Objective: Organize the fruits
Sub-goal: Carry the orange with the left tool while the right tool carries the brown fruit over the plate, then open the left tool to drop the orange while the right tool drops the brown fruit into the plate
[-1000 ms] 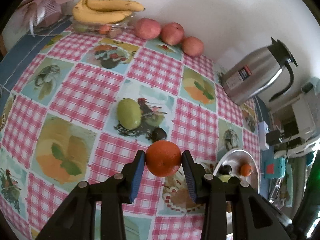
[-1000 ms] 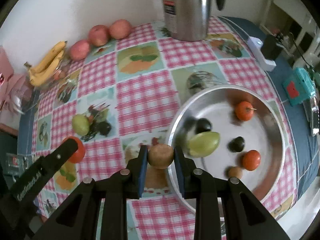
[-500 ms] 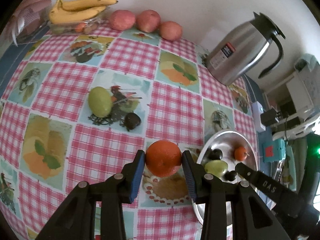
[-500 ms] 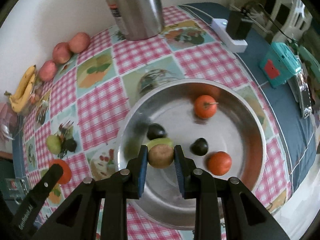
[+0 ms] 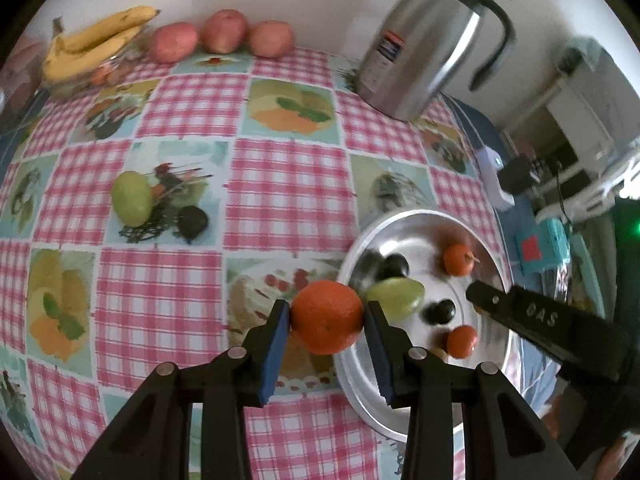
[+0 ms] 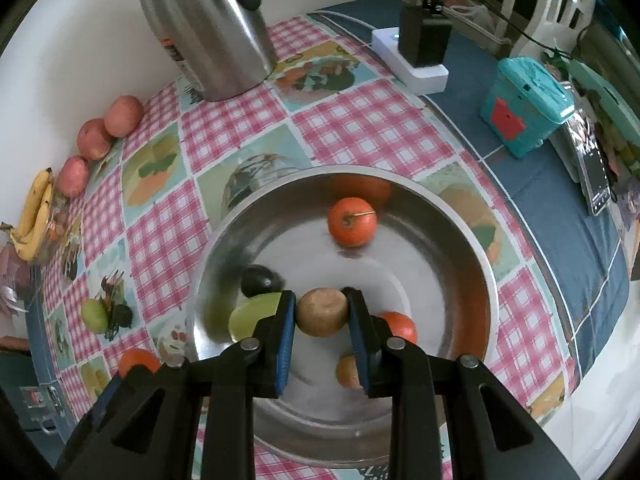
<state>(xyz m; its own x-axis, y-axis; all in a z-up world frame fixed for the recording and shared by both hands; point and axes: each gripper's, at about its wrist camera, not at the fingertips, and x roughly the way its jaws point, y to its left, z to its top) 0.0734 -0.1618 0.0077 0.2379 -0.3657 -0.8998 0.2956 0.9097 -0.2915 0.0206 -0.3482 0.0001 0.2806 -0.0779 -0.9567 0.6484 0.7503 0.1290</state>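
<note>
**A:** How far along is the sorting, going left to right?

**B:** Partway, I'd say. At the far left, bananas (image 5: 100,42) lie on a clear dish, with three reddish apples (image 5: 224,34) in a row along the wall just right of them. Nearer, a matte green fruit (image 5: 131,199) and a small dark fruit (image 5: 193,222) sit just beside each other on the checked tablecloth (image 5: 288,184), not yet gathered.

**A:** And the tools?

**B:** The left gripper (image 5: 326,316) is clamped on a round, dimpled orange (image 5: 327,317), held above the cloth at the left edge of the metal bowl (image 6: 476,280). The right gripper (image 6: 322,312) pinches a smooth brownish round fruit (image 6: 322,312) over the bowl's near middle; whether it touches the bottom I cannot tell.

**A:** What's already in the bowl?

**B:** A glossy green fruit (image 6: 254,314) and a dark one (image 6: 260,280) at the left, a stalked red-orange fruit (image 6: 352,222) at the far side, another red-orange one (image 6: 400,326) and a small tan one (image 6: 347,372) nearest the right gripper. The bowl is shiny, shallow and slick, so round fruit may roll.

**A:** Anything further right?

**B:** A steel jug (image 6: 204,28) stands beyond the bowl. To its right are a white power strip (image 6: 412,66) and a teal box (image 6: 524,108).

**A:** So what's left?

**B:** Probably both held fruits to release, then the two loose ones.
</note>
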